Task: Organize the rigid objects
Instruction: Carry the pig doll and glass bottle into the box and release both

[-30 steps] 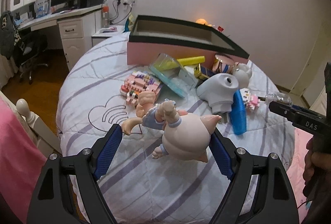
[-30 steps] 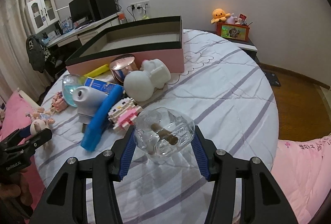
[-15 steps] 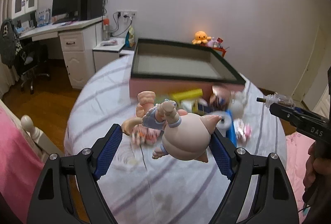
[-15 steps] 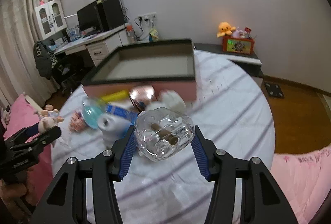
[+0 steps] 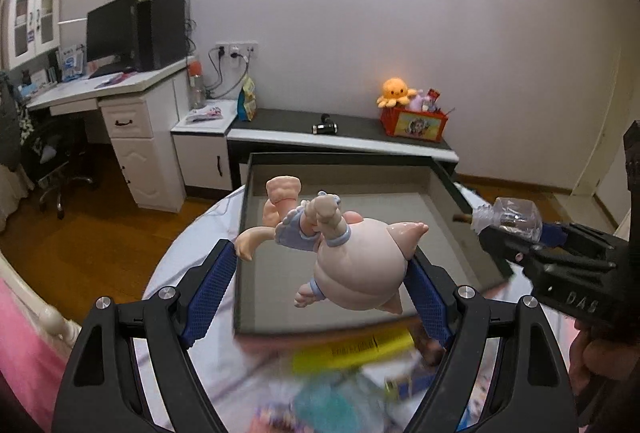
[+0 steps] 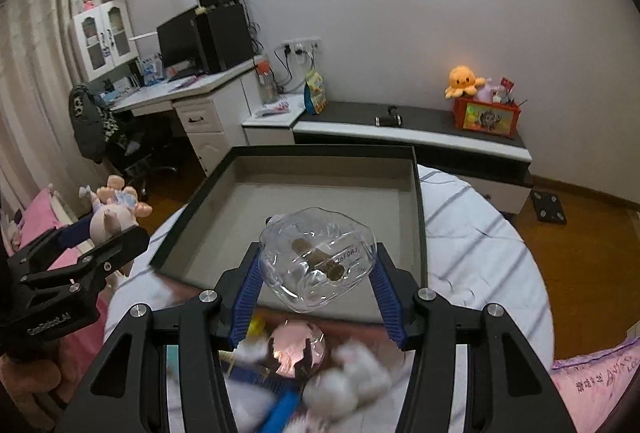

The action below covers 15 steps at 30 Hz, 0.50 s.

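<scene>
Bedroom clutter lies blurred on the striped bed (image 6: 480, 233), with the open box (image 5: 344, 169) just ahead. Left gripper (image 5: 320, 273) pinches the pig figurine (image 5: 356, 265) above the box's near-left edge; right gripper (image 6: 316, 281) clamps the clear bottle (image 6: 316, 261) over its near wall, the bottle lying crosswise between the jaws.

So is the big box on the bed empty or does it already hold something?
Empty. The box shows only its bare grey floor in both views; the pig figure and clear bottle are held above it.
</scene>
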### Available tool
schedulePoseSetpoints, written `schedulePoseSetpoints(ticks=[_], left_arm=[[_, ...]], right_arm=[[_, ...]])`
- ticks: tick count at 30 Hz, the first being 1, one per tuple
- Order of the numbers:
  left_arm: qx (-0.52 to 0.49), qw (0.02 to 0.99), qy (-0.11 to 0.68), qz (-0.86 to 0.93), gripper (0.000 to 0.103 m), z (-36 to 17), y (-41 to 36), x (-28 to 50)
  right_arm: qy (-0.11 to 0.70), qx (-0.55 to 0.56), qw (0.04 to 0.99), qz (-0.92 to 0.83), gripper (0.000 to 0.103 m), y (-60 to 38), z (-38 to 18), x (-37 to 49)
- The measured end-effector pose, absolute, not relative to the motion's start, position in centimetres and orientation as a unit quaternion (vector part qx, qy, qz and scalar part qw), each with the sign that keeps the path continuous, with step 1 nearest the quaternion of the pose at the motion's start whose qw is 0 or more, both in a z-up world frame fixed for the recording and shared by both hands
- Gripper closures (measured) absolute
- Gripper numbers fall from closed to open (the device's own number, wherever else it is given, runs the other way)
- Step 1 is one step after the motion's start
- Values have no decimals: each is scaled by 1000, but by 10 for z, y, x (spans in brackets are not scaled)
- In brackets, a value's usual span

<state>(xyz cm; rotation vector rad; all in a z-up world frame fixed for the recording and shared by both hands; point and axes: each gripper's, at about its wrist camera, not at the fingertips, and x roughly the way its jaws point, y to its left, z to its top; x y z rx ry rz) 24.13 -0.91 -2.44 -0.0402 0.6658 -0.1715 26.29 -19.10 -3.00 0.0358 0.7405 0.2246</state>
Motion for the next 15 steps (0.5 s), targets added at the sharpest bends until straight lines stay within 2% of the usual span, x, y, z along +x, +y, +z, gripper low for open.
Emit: schedulePoseSetpoints(ticks=[12, 14, 15], left_arm=[[-1, 905, 419, -73, 19, -86, -34, 319], [-1, 906, 417, -69, 16, -85, -34, 318], [2, 909, 411, -65, 8, -83, -35, 316]], right_arm=[[430, 9, 898, 96, 49, -196, -88, 326], [432, 7, 897, 98, 47, -197, -91, 327], [432, 7, 897, 99, 44, -198, -91, 327]])
